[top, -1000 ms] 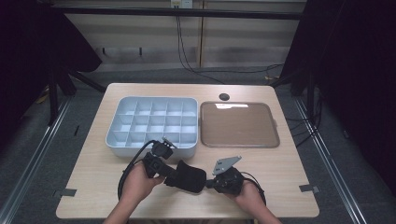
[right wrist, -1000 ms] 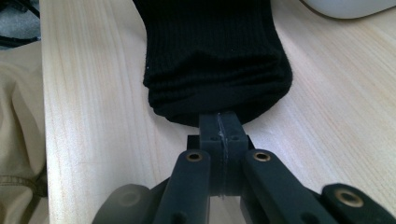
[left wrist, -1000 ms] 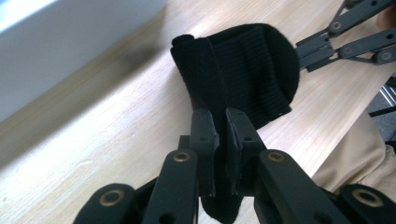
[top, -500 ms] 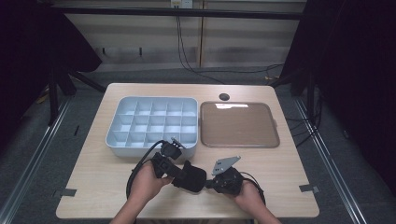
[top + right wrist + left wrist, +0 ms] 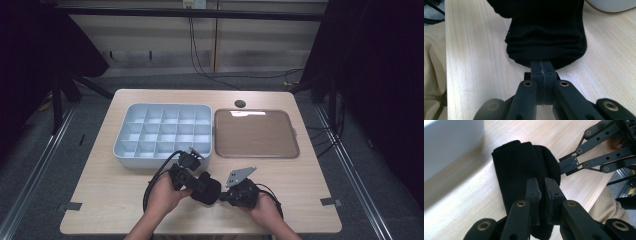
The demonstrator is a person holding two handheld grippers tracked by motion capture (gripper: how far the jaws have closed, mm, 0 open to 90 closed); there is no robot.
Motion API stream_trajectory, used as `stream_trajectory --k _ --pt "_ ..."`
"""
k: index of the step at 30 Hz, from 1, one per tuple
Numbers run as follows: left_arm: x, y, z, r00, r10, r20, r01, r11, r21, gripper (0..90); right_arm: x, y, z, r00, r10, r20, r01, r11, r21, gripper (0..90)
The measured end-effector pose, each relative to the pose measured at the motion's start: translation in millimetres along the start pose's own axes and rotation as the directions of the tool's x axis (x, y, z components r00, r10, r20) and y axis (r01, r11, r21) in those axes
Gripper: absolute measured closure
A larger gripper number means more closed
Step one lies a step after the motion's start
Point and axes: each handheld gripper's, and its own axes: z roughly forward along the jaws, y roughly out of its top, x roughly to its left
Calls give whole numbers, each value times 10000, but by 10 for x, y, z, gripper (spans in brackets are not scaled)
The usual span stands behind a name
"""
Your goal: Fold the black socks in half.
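A black knitted cloth (image 5: 209,189) lies bunched on the wooden table (image 5: 110,190) near its front edge, between my two grippers. My left gripper (image 5: 199,183) comes in from the left, and its jaws are shut on a fold of the cloth (image 5: 521,165), as the left gripper view (image 5: 541,192) shows. My right gripper (image 5: 223,196) points left at the cloth's other side. Its jaws are pressed together, with their tips (image 5: 541,65) tucked into the cloth's rolled edge (image 5: 546,42). The left gripper view also shows the right gripper (image 5: 567,165) meeting that edge.
A white tray with several compartments (image 5: 121,149) stands just behind the left gripper. A shallow brown tray (image 5: 256,134) lies to its right, with a small dark round spot (image 5: 240,103) behind it. The person's trouser leg (image 5: 434,62) is at the table's front edge.
My left hand has moved right toward the right gripper, carrying its fold of the cloth, so the cloth is more bunched. The right hand has stayed still.
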Motion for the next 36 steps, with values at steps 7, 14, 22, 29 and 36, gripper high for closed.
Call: stream_trajectory --k 7,14,22,29,36 --pt "-13 13 73 9999 -91 52 91 10000 -3 824 2 -1 2 10000 25 -13 -25 10000 -9 900" --pt "-21 28 110 9998 -176 85 176 9998 47 822 4 -1 4 10000 46 -29 -46 10000 4 900" --pt "-36 56 189 9998 -153 151 151 9998 129 820 2 -3 4 10000 57 -22 -57 10000 -11 900" --pt "-67 68 268 9998 -95 173 90 9995 315 819 4 -1 3 10000 76 -9 -76 10000 8 900" --pt "-64 52 310 9995 -252 199 246 9992 316 820 -7 -3 -4 10000 26 14 -26 10000 3 900"
